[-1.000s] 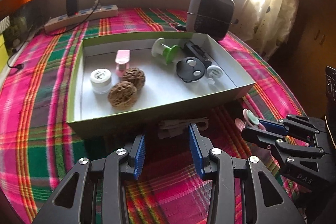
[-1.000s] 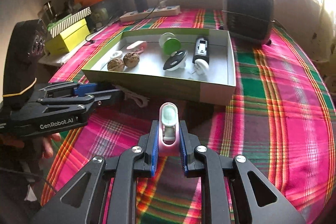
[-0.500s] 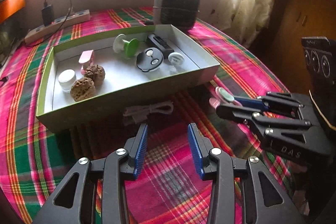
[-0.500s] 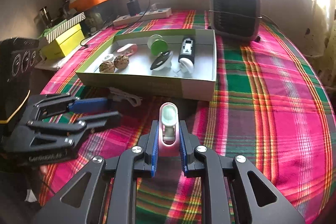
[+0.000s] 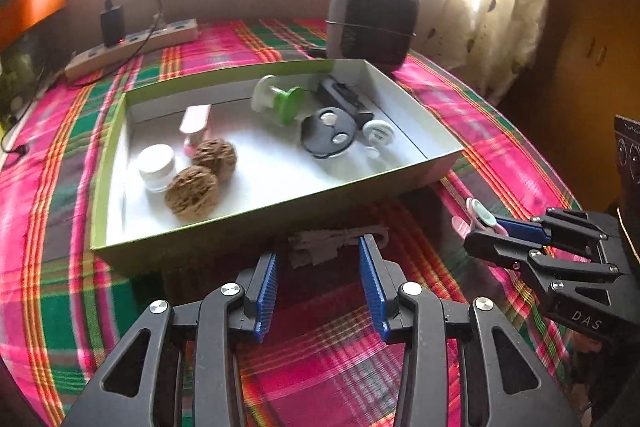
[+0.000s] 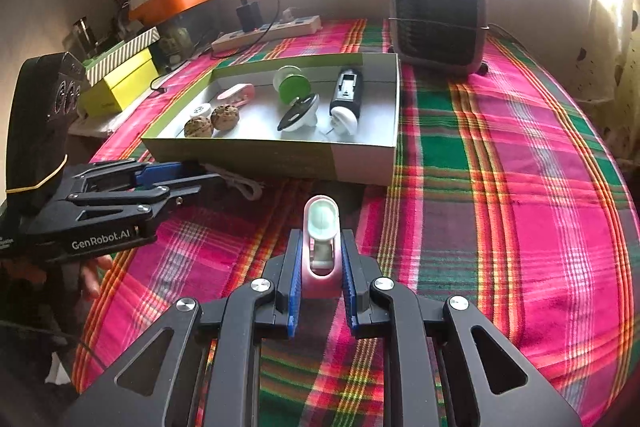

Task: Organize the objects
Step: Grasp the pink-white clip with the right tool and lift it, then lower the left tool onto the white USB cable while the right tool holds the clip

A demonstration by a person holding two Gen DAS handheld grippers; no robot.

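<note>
Already in the tray: two walnuts, a small white jar, a pink clip, a green-and-white spool and black-and-white gadgets at the far right end. Left to stow, we judge: the pink-and-mint clip, clamped in our right gripper above the cloth near the tray's front wall, and the pale cord bundle lying just beside that wall, beyond our left gripper, whose jaws stand apart and empty. Legible: "GenRobot.AI" on the left gripper, "DAS" on the right
</note>
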